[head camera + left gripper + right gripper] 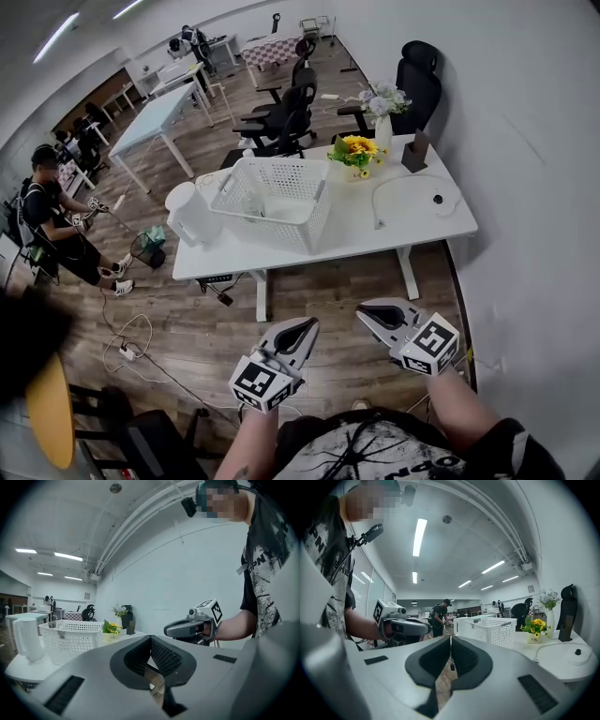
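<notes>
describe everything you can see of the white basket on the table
The white basket is a rectangular plastic tub, its walls pierced with small holes under a solid rim, with greyish handles at two sides. It stands upright and open-topped on the white table, beside a white kettle, with yellow flowers behind it. It looks nearly empty. Only the table is seen touching it.

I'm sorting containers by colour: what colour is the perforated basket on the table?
White. The basket shows best in the head view.
</notes>
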The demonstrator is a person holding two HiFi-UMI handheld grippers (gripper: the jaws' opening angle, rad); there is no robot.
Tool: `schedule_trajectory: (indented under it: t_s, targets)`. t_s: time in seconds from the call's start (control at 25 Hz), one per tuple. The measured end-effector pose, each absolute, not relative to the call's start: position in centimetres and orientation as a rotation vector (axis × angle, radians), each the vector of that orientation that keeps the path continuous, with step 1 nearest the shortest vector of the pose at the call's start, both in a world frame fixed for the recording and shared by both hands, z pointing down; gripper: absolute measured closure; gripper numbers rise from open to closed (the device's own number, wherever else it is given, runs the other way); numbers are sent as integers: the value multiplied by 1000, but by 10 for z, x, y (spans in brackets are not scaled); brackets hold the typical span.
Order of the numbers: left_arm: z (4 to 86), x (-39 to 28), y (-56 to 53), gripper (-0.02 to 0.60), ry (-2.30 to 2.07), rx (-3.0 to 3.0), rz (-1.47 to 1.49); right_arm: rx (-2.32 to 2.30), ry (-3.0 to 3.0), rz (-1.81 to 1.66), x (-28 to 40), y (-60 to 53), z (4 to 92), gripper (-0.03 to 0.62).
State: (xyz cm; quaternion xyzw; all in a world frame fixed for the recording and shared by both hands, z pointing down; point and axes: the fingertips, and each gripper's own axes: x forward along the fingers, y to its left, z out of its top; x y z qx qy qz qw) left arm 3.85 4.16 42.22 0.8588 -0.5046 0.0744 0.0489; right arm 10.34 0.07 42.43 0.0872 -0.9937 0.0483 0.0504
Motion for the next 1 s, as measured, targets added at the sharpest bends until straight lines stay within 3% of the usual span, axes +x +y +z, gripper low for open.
schedule_trajectory:
  t_s: [0.64,1.0]
  targets:
    - [427,-13,-10,571,-1521,2633,203,293,-3013,126,55,-46,429,571]
    - [423,-79,-56,571,-1451,2682,187,402,-2992,131,-3,-88,424,571]
